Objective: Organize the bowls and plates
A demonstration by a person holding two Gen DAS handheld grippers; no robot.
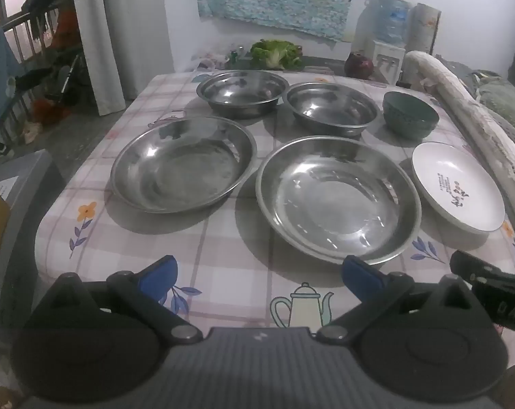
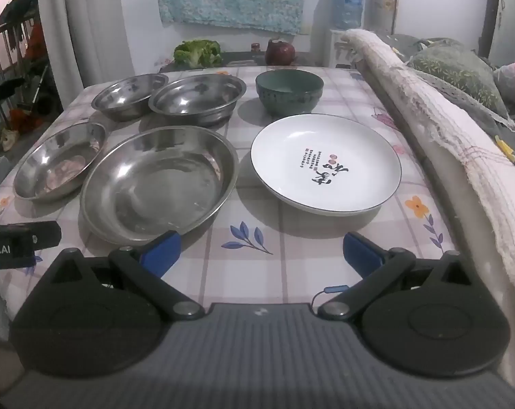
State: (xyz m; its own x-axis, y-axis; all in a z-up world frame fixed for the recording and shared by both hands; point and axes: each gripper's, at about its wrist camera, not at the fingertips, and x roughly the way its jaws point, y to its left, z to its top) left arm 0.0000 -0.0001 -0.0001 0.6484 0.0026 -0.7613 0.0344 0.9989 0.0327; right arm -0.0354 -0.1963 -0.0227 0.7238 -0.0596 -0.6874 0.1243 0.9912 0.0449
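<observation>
Two wide steel plates (image 1: 182, 165) (image 1: 337, 197) lie side by side on the checked tablecloth (image 1: 223, 255). Behind them stand two steel bowls (image 1: 242, 92) (image 1: 330, 107) and a green ceramic bowl (image 1: 410, 114). A white plate with black writing (image 1: 456, 189) sits at the right. My left gripper (image 1: 260, 277) hovers open over the near edge, nothing between its blue pads. In the right wrist view my right gripper (image 2: 260, 250) is open too, just short of the white plate (image 2: 325, 163) and the nearer steel plate (image 2: 158, 179). The green bowl (image 2: 289, 92) is behind.
A rolled cream cloth (image 2: 427, 109) runs along the table's right side. Lettuce (image 1: 276, 52) and a dark red round thing (image 1: 359, 64) sit beyond the far edge, with a water jug (image 1: 390, 17) at the wall. A curtain and clutter fill the left.
</observation>
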